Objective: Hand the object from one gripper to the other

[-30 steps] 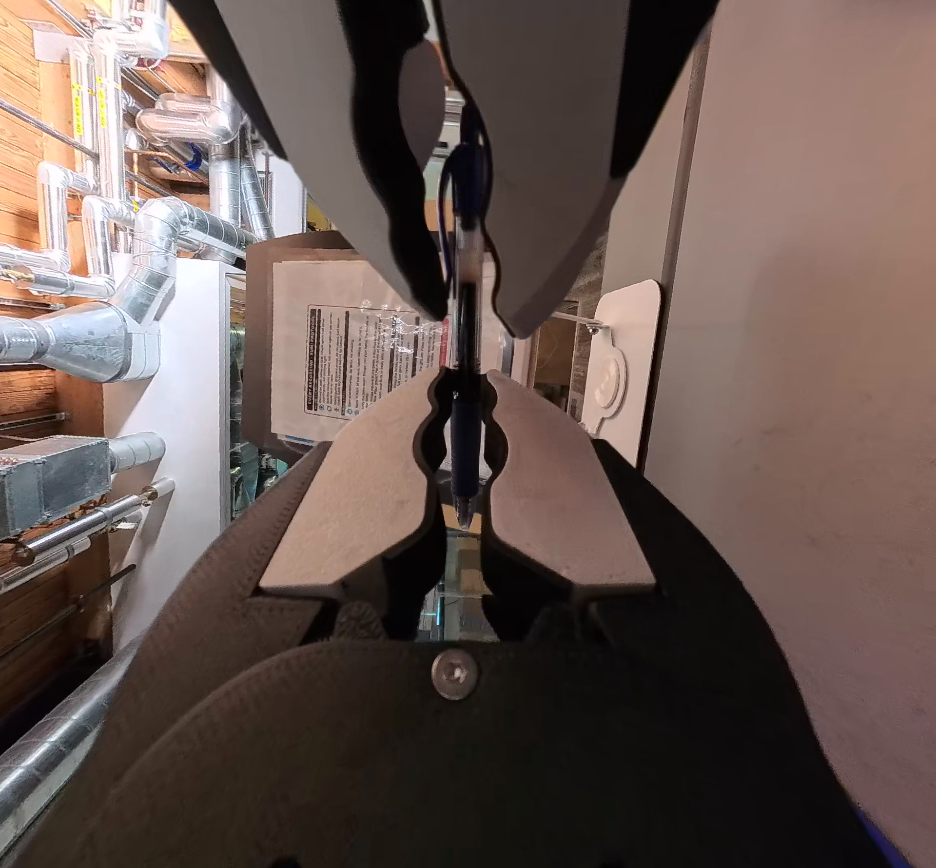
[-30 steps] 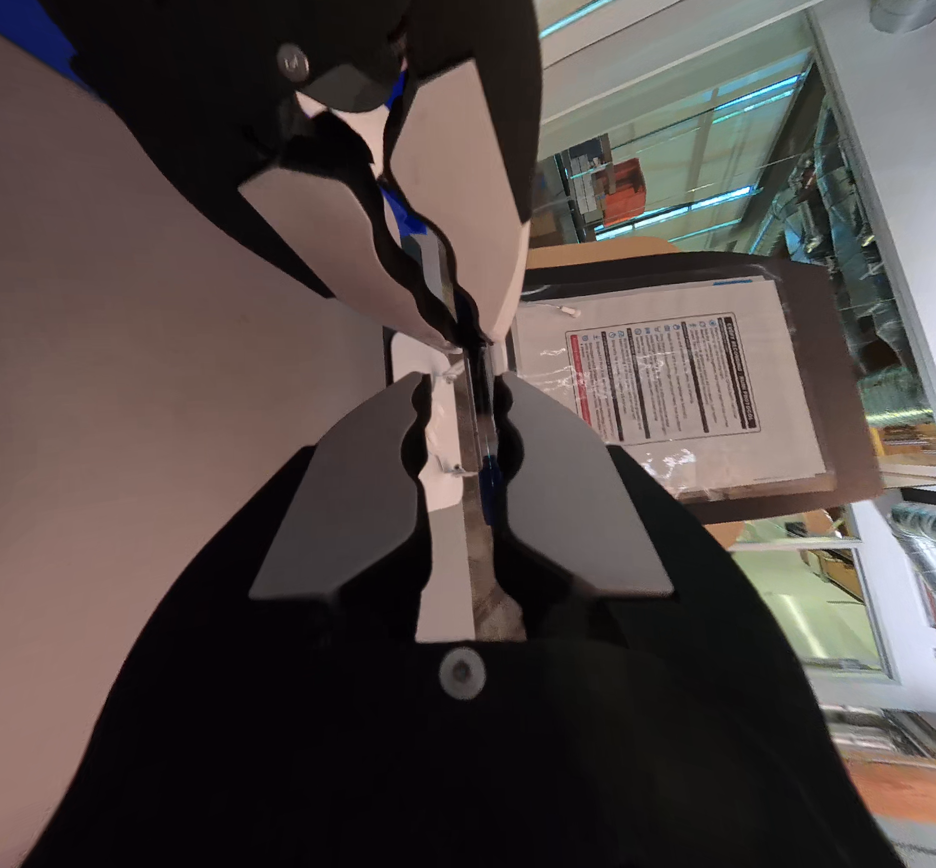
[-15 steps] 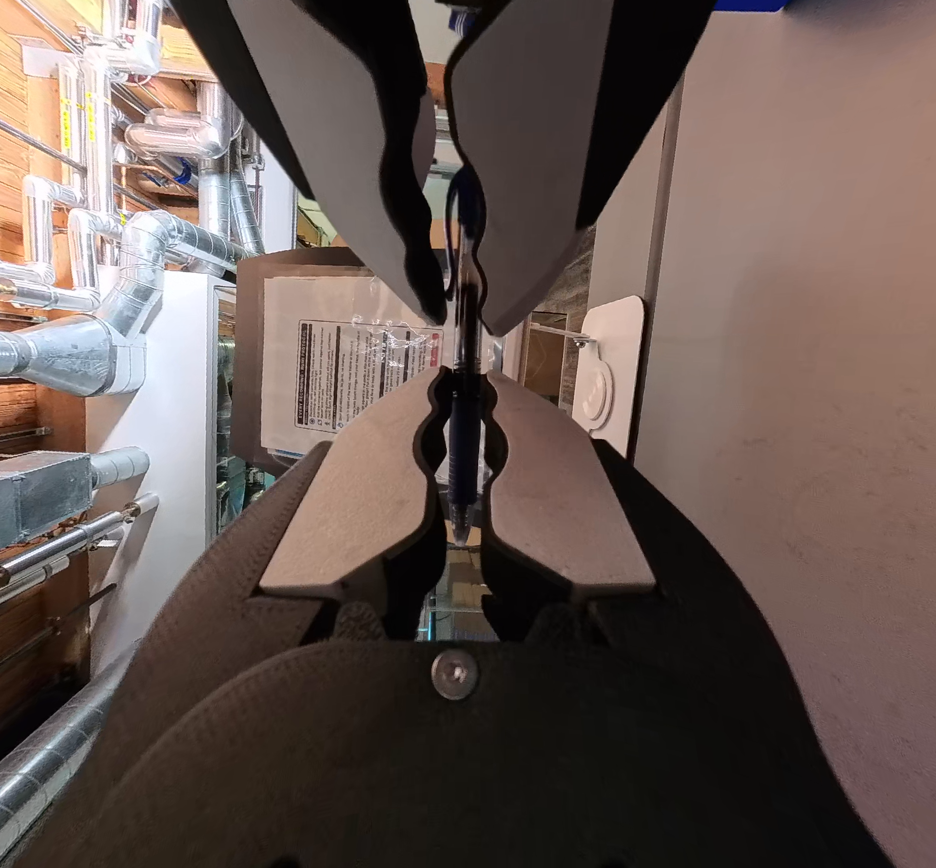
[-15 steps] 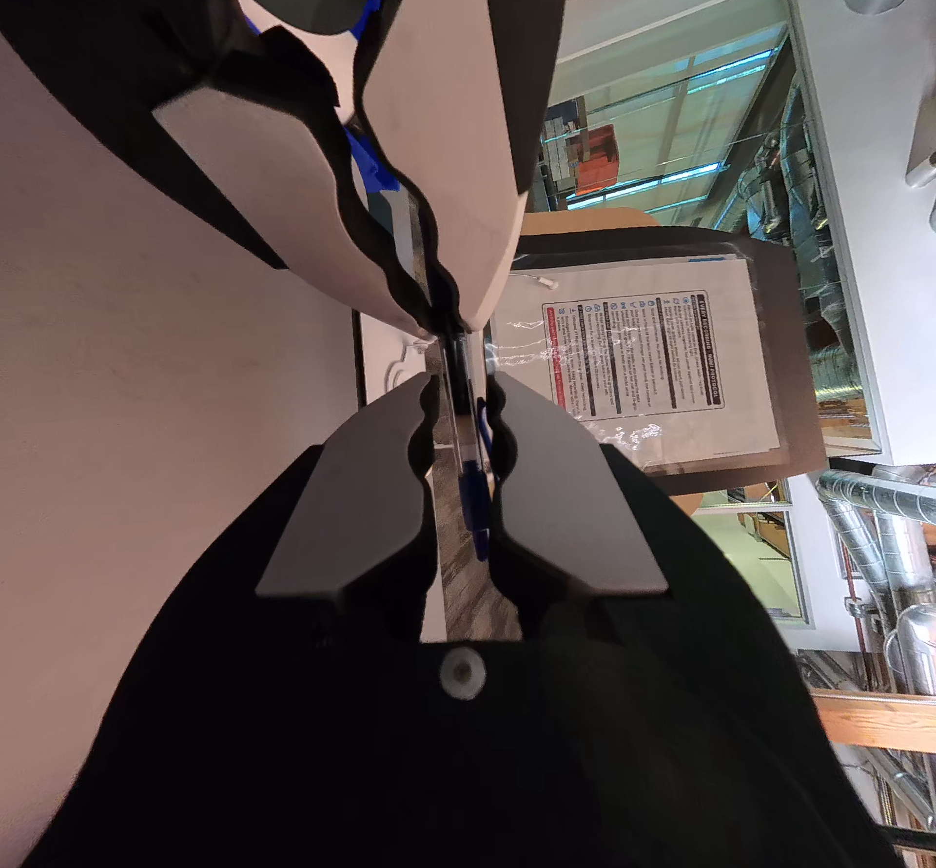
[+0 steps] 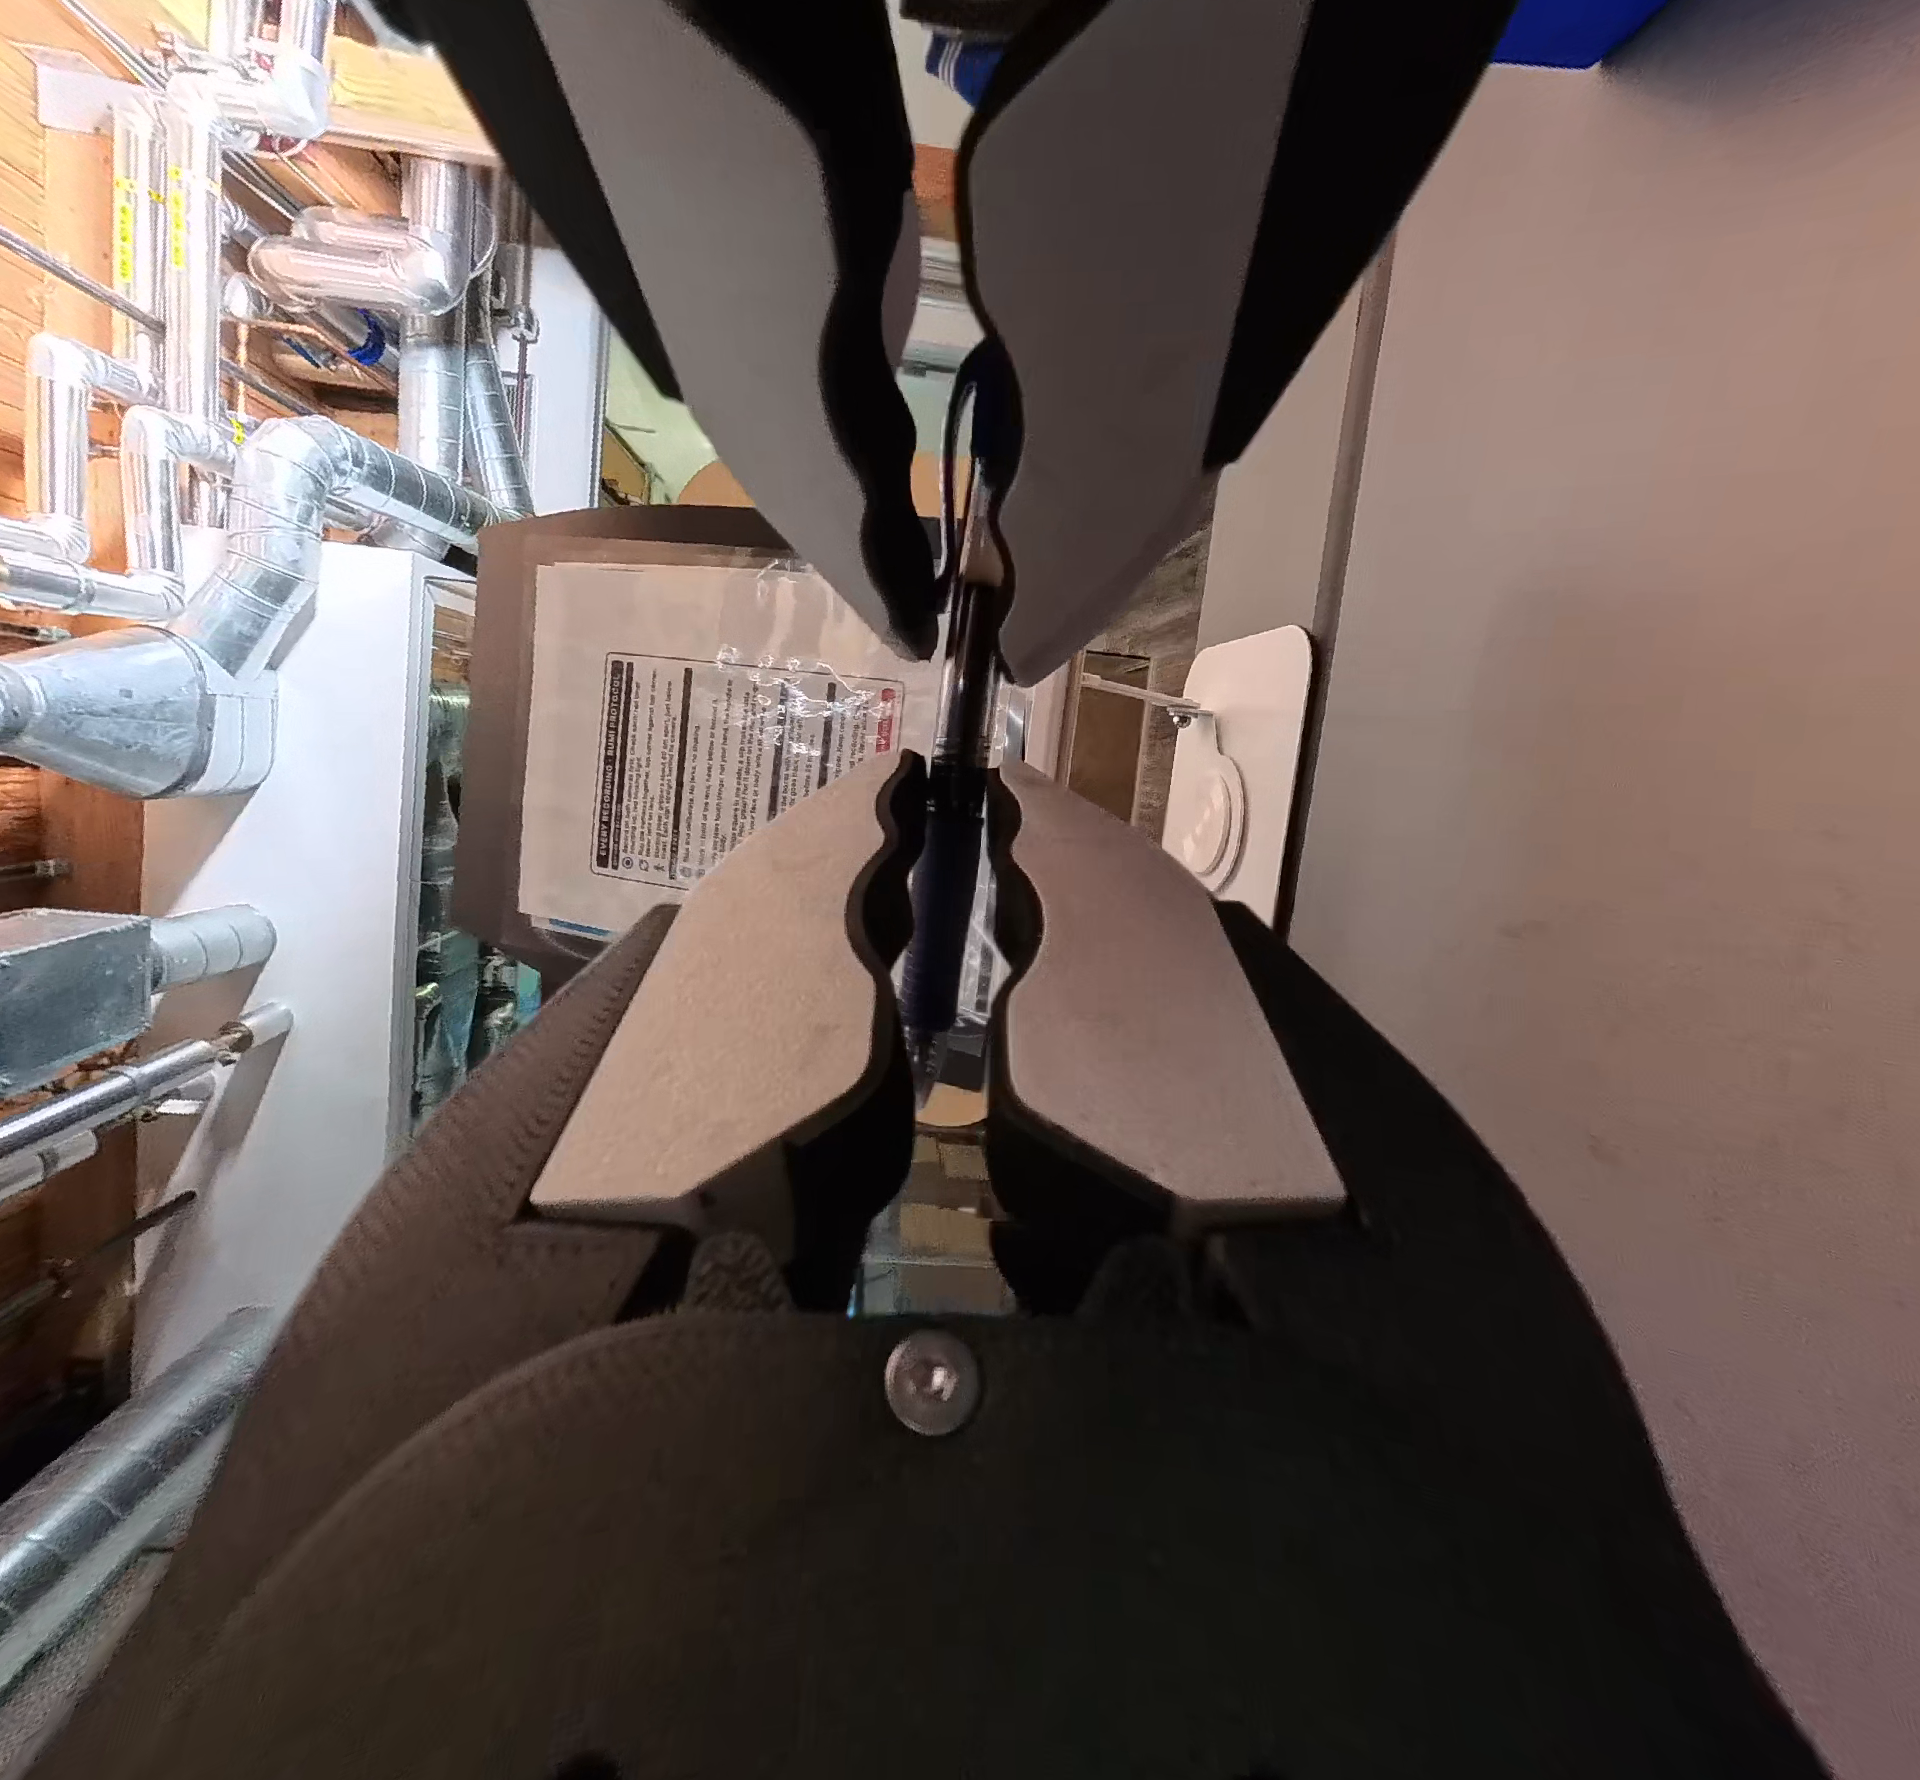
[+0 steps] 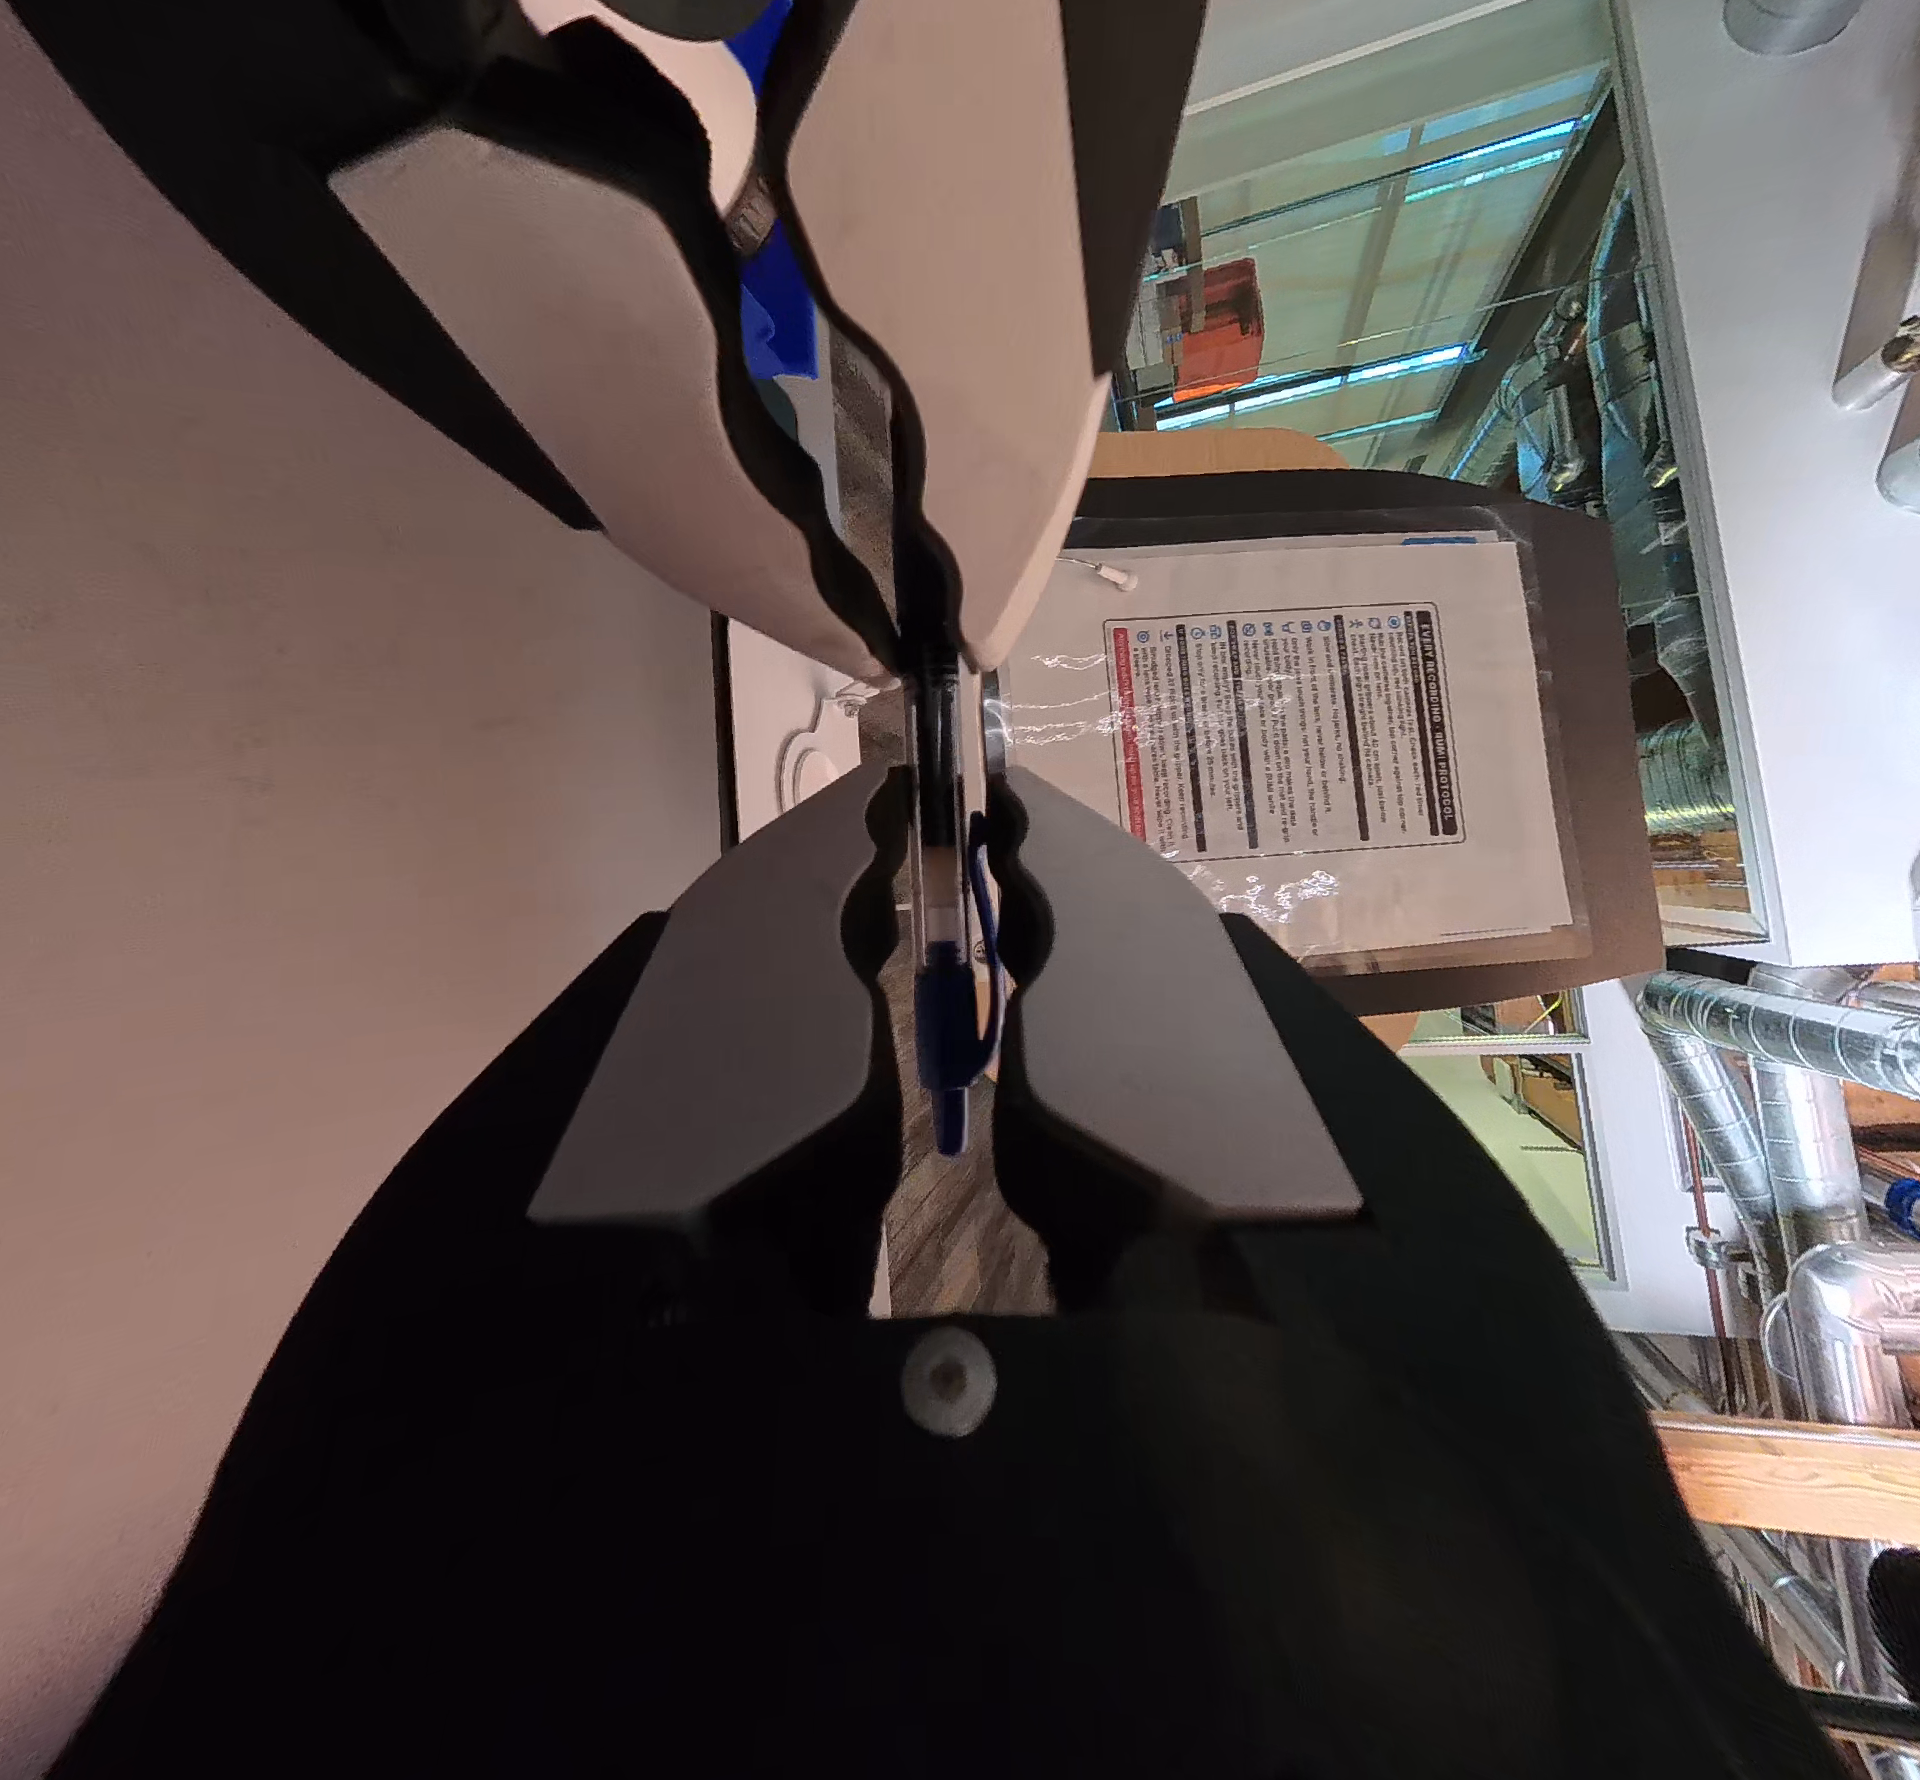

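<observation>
Blue-and-clear plastic pen bridges both grippers, tip to tip.
We judge left gripper clamped on pen; right gripper, twelve o'clock, looks slightly apart — early release drops it.

Blue pen between both grippers — right gripper, left gripper opposite.

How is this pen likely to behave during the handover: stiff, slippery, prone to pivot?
The pen looks rigid, spanning both grippers unbent. Its smooth clear barrel probably slips easily. The left gripper grips the darker sleeve, likely firmer. A thin round body may pivot.
</observation>
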`<state>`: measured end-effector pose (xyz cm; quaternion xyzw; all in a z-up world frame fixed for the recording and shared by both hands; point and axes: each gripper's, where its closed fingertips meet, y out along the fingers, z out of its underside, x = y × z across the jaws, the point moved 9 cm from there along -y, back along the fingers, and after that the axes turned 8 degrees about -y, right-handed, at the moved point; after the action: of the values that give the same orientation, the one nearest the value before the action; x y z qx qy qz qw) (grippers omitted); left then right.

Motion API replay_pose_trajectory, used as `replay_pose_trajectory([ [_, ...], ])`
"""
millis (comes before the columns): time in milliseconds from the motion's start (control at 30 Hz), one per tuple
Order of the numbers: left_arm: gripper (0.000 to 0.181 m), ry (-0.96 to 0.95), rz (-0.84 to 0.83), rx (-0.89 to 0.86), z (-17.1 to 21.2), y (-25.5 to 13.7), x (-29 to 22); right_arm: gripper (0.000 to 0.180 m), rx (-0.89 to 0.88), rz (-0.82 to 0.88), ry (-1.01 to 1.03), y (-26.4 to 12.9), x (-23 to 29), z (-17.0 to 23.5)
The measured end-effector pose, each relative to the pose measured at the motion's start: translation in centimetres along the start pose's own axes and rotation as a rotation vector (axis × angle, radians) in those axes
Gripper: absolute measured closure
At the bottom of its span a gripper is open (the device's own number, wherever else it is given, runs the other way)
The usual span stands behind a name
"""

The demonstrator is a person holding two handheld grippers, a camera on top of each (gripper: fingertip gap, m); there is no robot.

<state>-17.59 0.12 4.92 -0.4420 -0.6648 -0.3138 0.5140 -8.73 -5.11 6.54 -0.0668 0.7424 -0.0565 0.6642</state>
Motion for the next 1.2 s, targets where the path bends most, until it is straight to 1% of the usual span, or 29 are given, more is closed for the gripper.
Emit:
replay_pose_trajectory([
  [33,0.171,-0.015,0.001,-0.003,0.0,0.0,0.1,0.164,-0.001,0.003,0.001,0.0,0.0,0.0],
  [267,0.169,-0.079,-0.033,-0.05,-0.2,-0.2,0.7,0.165,-0.014,0.021,0.023,-0.4,-0.5,0.1],
  [433,0.151,-0.135,-0.103,-0.069,-0.2,-0.5,1.7,0.165,0.035,0.04,0.049,-0.3,-0.9,0.9],
  [533,0.148,-0.176,-0.115,-0.081,-0.2,-0.8,2.2,0.165,0.084,0.063,0.071,-0.2,-1.2,1.5],
  [667,0.147,-0.233,-0.117,-0.094,-0.2,-1.1,2.8,0.165,0.19,0.104,0.186,0.1,-2.0,2.8],
  [800,0.147,-0.287,-0.113,-0.097,0.0,-1.2,3.2,0.165,0.2,0.159,0.288,-0.3,-2.8,3.5],
  [867,0.147,-0.376,-0.105,-0.116,-0.1,-1.2,3.6,0.165,0.177,0.222,0.318,-0.8,-3.3,3.2],
  [1067,0.141,-0.821,0.042,-0.237,-0.5,-1.6,4.8,0.165,-0.008,0.407,0.448,-2.4,-4.1,1.8],
  [1167,0.131,-1.076,0.097,-0.307,-0.2,-1.7,5.5,0.165,-0.116,0.446,0.554,-2.5,-3.8,1.2],
  [1200,0.125,-1.16,0.129,-0.33,-0.1,-1.7,5.7,0.165,-0.157,0.444,0.598,-2.4,-3.6,1.0],
])
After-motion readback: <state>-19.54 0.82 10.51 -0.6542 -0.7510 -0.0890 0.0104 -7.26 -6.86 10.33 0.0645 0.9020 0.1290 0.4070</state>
